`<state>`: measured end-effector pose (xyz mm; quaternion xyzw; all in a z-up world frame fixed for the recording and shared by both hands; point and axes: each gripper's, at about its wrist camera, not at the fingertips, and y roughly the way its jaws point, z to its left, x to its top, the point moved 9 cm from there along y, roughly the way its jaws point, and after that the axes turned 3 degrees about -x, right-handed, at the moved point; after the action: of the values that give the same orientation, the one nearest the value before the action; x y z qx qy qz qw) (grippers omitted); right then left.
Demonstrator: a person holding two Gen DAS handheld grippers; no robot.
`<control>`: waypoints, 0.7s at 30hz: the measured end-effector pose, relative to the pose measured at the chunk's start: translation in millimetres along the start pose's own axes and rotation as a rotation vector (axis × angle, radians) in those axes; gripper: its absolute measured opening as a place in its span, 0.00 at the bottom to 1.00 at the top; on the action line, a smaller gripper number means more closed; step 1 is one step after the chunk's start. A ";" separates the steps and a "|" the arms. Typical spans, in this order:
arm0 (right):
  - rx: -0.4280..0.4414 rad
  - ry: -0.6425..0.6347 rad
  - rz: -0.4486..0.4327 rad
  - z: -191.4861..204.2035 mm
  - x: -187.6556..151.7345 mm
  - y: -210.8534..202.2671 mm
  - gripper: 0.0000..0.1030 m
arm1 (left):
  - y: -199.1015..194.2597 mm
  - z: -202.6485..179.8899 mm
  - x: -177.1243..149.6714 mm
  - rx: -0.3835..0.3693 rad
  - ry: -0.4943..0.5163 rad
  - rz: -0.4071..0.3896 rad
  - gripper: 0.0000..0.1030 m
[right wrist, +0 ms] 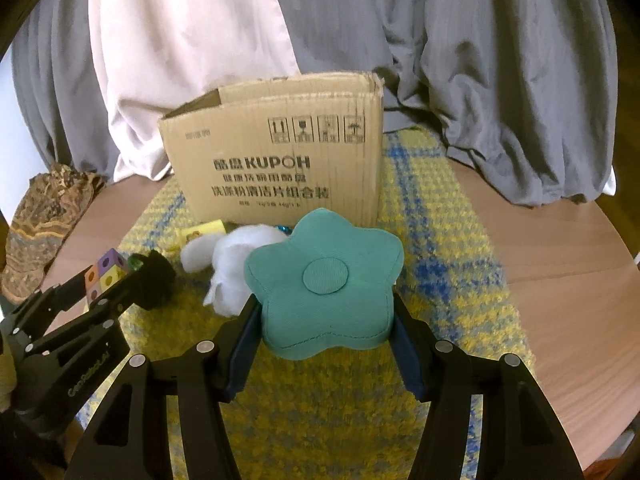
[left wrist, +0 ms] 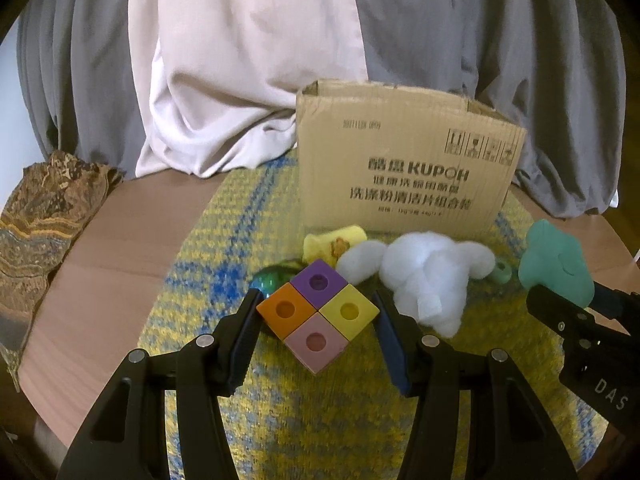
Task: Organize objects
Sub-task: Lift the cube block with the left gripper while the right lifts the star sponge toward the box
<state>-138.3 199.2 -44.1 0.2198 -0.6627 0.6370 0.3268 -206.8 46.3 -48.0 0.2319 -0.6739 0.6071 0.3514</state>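
My left gripper (left wrist: 318, 298) is shut on a block of four joined cubes (left wrist: 318, 312), purple, orange, yellow and pink, each with a round hole. Its pads press on the block's two side corners and hold it over the yellow and blue mat (left wrist: 208, 248). My right gripper (right wrist: 326, 300) is shut on a teal star-shaped cushion (right wrist: 326, 276), gripped at its sides. An open cardboard box (right wrist: 280, 160) stands upright behind both. In the right wrist view the left gripper (right wrist: 116, 280) and its block (right wrist: 106, 270) show at the left. The cushion (left wrist: 554, 262) appears at the right of the left wrist view.
On the mat before the box (left wrist: 408, 168) lie white fluffy stuffing (left wrist: 424, 276), a yellow item (left wrist: 332, 242), a shiny green ball (left wrist: 272, 276) and a small green ring (left wrist: 501, 272). The round wooden table (left wrist: 100, 264) has a patterned cloth (left wrist: 40, 220) at its left edge. Grey and pale drapes hang behind.
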 end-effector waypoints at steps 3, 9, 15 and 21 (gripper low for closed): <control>-0.001 0.004 -0.016 0.4 6.5 -4.8 0.58 | -4.5 -0.9 10.6 0.000 0.004 -0.020 0.53; -0.001 0.008 -0.053 -0.7 20.4 -14.4 0.58 | -12.5 -3.2 31.5 -0.004 0.004 -0.056 0.53; -0.005 0.008 -0.098 -0.4 39.3 -27.2 0.58 | -19.3 -3.7 53.1 -0.002 0.006 -0.092 0.53; -0.011 0.005 -0.138 -1.5 59.8 -37.3 0.58 | -23.9 -4.9 73.1 -0.004 0.010 -0.122 0.53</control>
<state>-152.9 204.7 24.7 0.2616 -0.6487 0.6097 0.3728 -235.4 55.7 22.9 0.2686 -0.6579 0.5845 0.3916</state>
